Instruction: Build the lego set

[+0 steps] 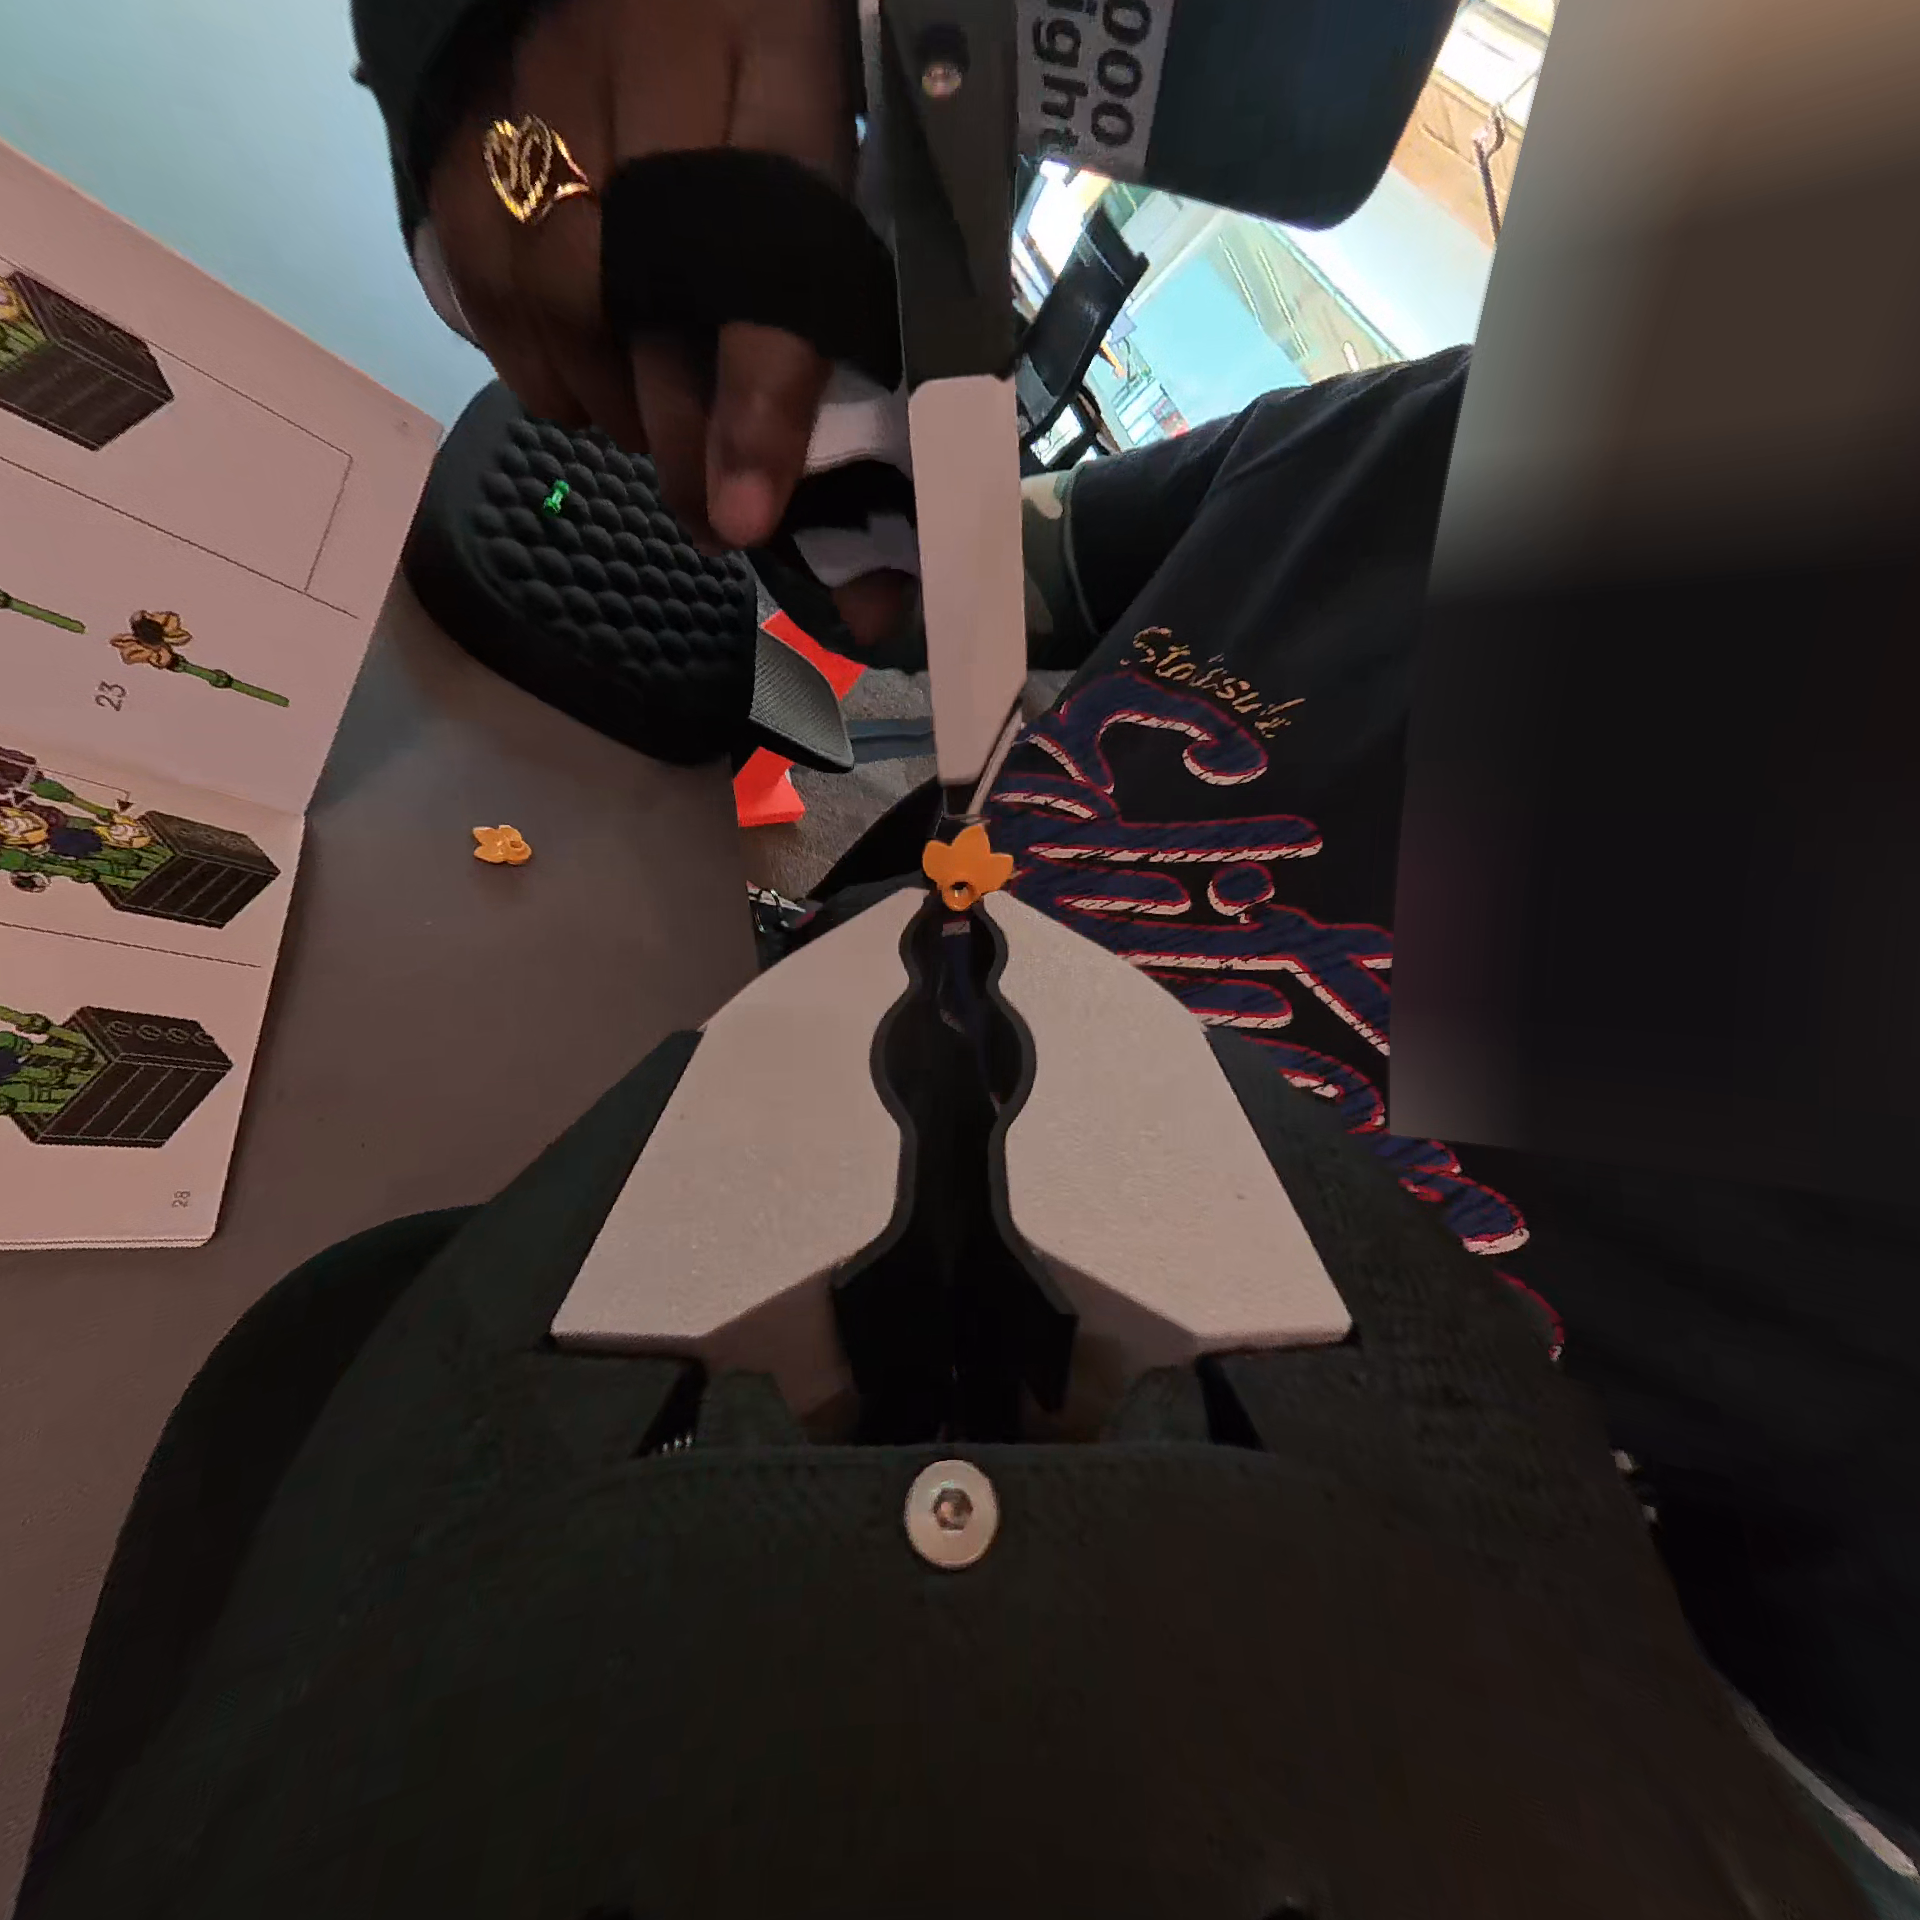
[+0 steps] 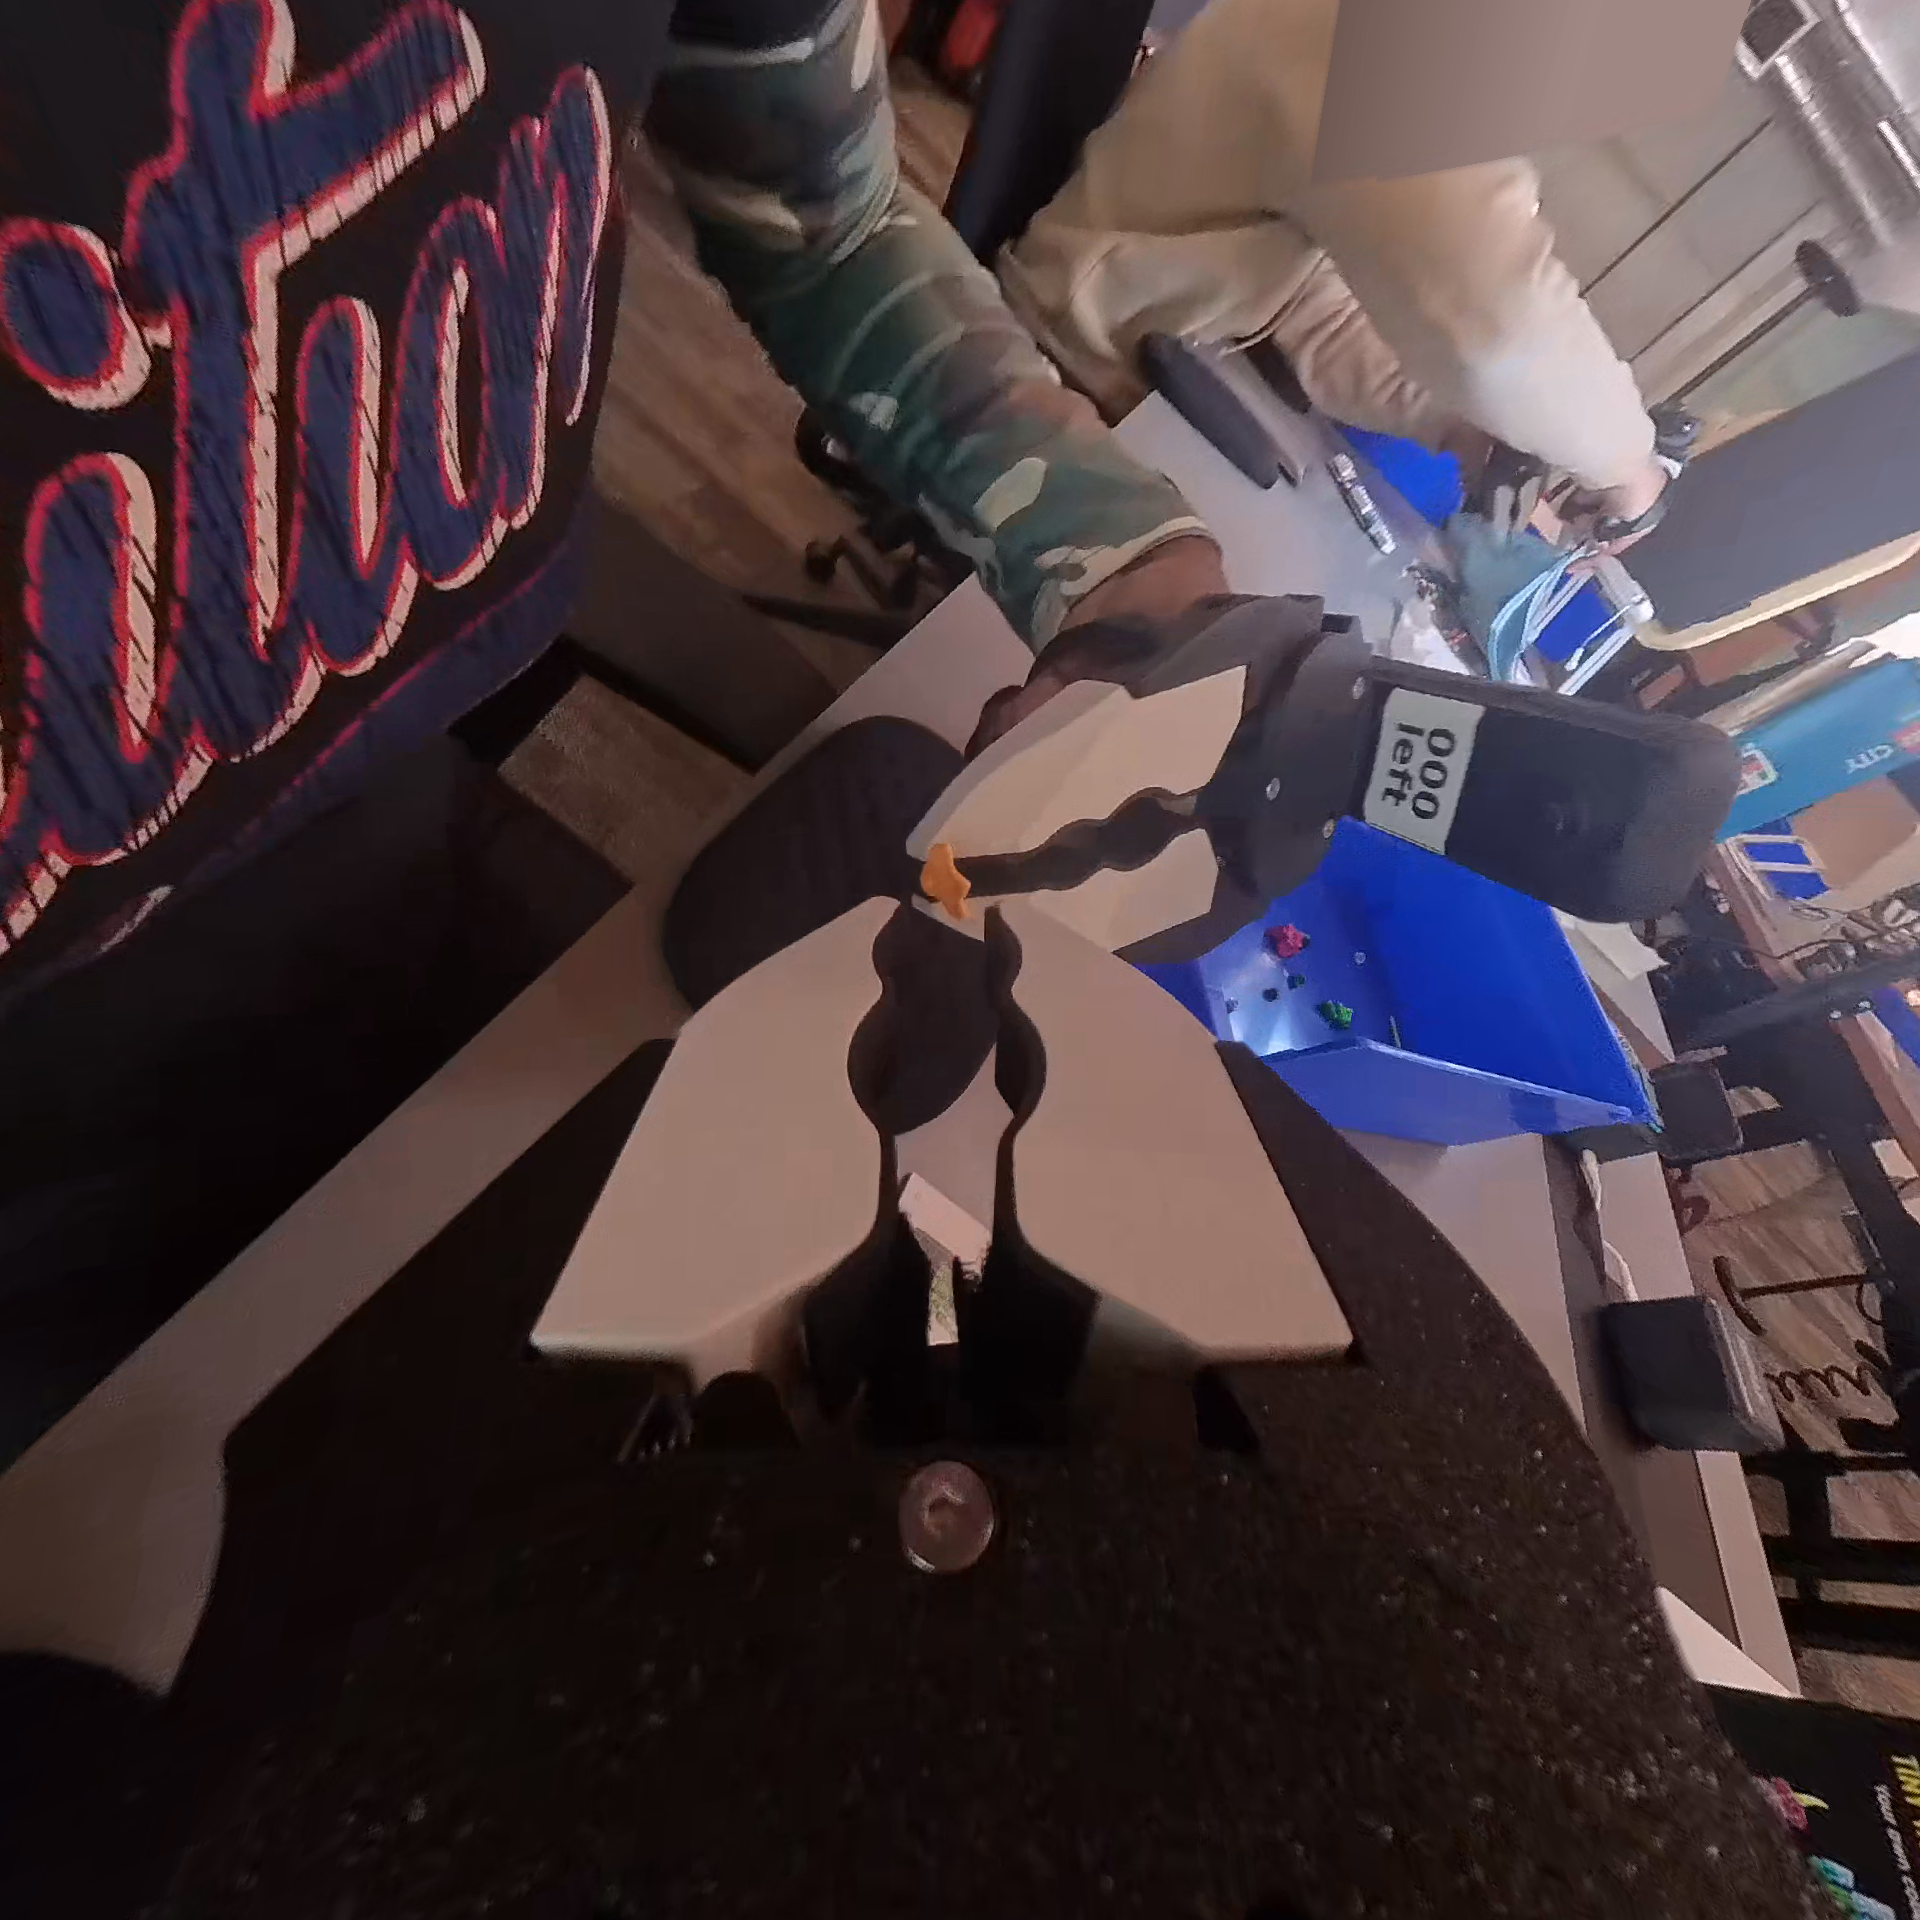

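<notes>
While the left gripper (image 1: 956,914) has its jaws closed on an orange flower piece (image 1: 964,858), held in the air off the near edge of the table (image 1: 520,987), the right gripper (image 2: 951,914) meets it tip to tip. Its jaws stand nearly closed at the tips; whether they grip anything cannot be told. Risk: the pinch covers only the piece's edge, so side pressure may twist it free and drop it to the floor. A second orange flower piece (image 1: 502,844) lies on the table beside the instruction booklet (image 1: 156,727).
</notes>
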{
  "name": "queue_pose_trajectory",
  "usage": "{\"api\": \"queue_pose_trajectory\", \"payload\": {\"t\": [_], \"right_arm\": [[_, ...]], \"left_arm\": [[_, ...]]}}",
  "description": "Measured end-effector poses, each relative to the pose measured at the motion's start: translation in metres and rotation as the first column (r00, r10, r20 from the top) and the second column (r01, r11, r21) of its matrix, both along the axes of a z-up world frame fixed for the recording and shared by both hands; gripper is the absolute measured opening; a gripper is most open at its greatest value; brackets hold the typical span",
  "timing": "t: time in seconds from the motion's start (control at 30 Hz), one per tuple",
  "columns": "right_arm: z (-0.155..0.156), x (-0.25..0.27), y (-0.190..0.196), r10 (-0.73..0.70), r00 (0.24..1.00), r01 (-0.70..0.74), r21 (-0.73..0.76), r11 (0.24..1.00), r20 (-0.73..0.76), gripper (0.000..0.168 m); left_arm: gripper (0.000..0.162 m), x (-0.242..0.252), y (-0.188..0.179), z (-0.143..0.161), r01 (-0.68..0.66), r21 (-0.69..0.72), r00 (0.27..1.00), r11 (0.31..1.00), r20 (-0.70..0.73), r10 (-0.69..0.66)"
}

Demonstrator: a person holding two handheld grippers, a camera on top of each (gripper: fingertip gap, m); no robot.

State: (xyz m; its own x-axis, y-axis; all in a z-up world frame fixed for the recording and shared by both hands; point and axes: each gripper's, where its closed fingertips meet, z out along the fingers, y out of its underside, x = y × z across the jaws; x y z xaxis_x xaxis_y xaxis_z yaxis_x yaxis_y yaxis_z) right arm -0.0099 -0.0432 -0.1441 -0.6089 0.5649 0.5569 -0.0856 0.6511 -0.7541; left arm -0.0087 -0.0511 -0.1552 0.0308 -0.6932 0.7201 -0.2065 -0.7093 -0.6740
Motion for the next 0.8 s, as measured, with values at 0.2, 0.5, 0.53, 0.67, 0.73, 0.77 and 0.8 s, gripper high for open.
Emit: {"api": "queue_pose_trajectory", "payload": {"t": [0.2, 0.5, 0.53, 0.67, 0.73, 0.77, 0.8], "right_arm": [[-0.01, -0.003, -0.009, 0.029, 0.998, -0.03, 0.009, 1.0, 0.048, 0.006], [-0.013, -0.012, 0.045, -0.166, 0.887, 0.427, -0.626, 0.652, 0.431, 0.001], [-0.009, -0.011, 0.048, -0.105, 0.878, 0.449, -0.731, 0.514, 0.466, 0.002], [-0.01, -0.012, 0.059, 0.025, 0.863, 0.492, -0.851, 0.183, 0.505, 0.002], [-0.012, -0.011, 0.055, 0.072, 0.855, 0.502, -0.854, 0.138, 0.514, 0.002], [-0.011, -0.011, 0.054, 0.087, 0.854, 0.502, -0.856, 0.122, 0.513, 0.002], [-0.012, -0.01, 0.053, 0.095, 0.852, 0.504, -0.856, 0.112, 0.514, 0.002]], "left_arm": [[0.006, 0.004, -0.005, -0.006, 0.057, -0.009, 0.998, 0.998, -0.038, -0.057], [0.032, -0.02, 0.05, -0.003, -0.207, 0.642, 0.914, 0.738, -0.142, 0.38], [0.033, -0.025, 0.059, -0.001, -0.205, 0.77, 0.871, 0.604, -0.138, 0.471], [0.032, -0.019, 0.069, 0.004, -0.094, 0.974, 0.786, 0.207, -0.055, 0.616], [0.029, -0.011, 0.068, 0.002, -0.07, 0.987, 0.787, 0.146, -0.035, 0.615], [0.026, -0.008, 0.068, 0.002, -0.061, 0.991, 0.794, 0.122, -0.026, 0.607], [0.023, -0.006, 0.068, 0.001, -0.052, 0.992, 0.798, 0.114, -0.027, 0.602]]}}
